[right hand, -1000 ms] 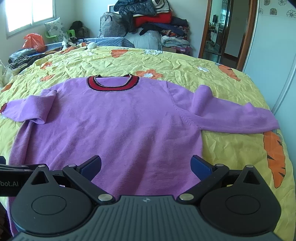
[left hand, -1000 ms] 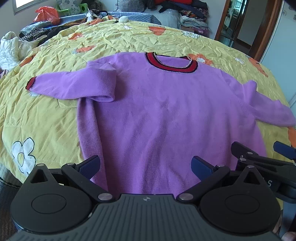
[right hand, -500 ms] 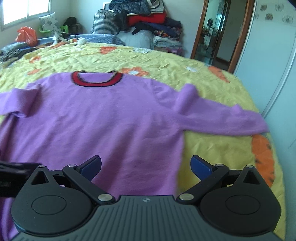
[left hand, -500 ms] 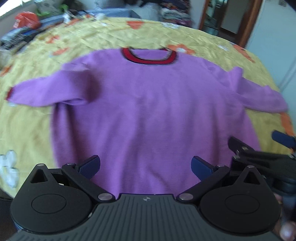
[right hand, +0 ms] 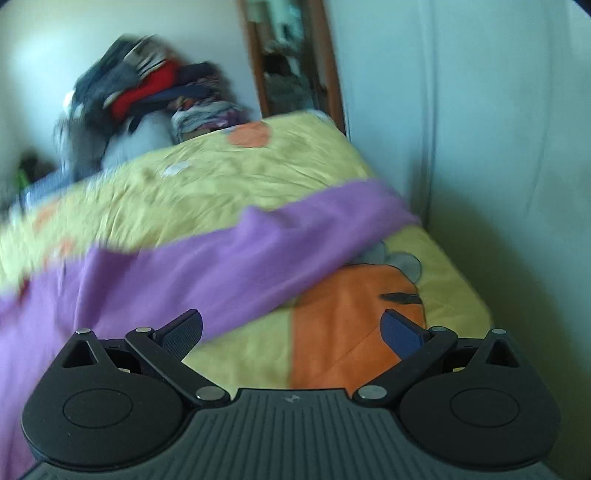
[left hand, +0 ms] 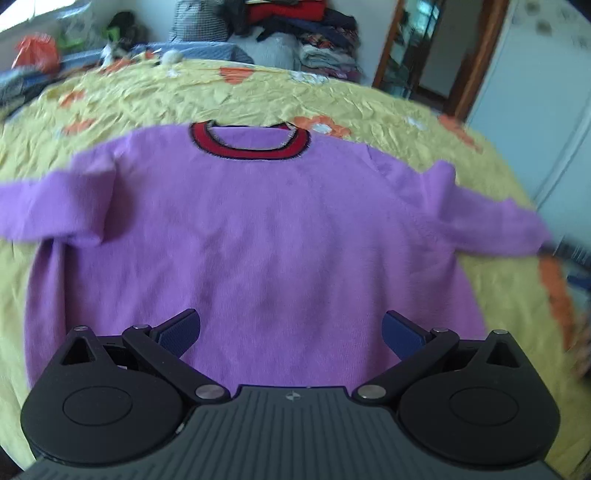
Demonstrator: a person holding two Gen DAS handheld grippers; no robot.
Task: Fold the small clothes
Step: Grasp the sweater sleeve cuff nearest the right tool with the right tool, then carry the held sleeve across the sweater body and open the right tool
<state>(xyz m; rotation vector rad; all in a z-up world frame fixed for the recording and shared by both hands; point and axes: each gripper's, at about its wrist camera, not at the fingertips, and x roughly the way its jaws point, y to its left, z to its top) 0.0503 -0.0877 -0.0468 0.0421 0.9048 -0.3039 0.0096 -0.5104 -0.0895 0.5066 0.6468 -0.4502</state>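
A purple sweater (left hand: 258, 236) with a red and black collar (left hand: 251, 146) lies flat on a yellow bedspread (left hand: 221, 92), both sleeves spread sideways. My left gripper (left hand: 291, 330) hangs open above the sweater's lower hem, holding nothing. In the right wrist view the right sleeve (right hand: 266, 254) runs across the bed towards its right edge. My right gripper (right hand: 291, 330) is open just in front of that sleeve, over an orange carrot print (right hand: 343, 317). A dark blurred shape at the right edge of the left wrist view may be the right gripper.
Piles of clothes (left hand: 295, 33) and bags (left hand: 37, 55) sit at the far end of the bed. A doorway (left hand: 424, 48) and a pale wall (right hand: 480, 147) stand to the right. The bed's right edge (right hand: 472, 291) is close to my right gripper.
The right gripper swung right and forward, from over the sweater's body to the right sleeve by the bed edge. The left gripper shifted right, now centred on the sweater.
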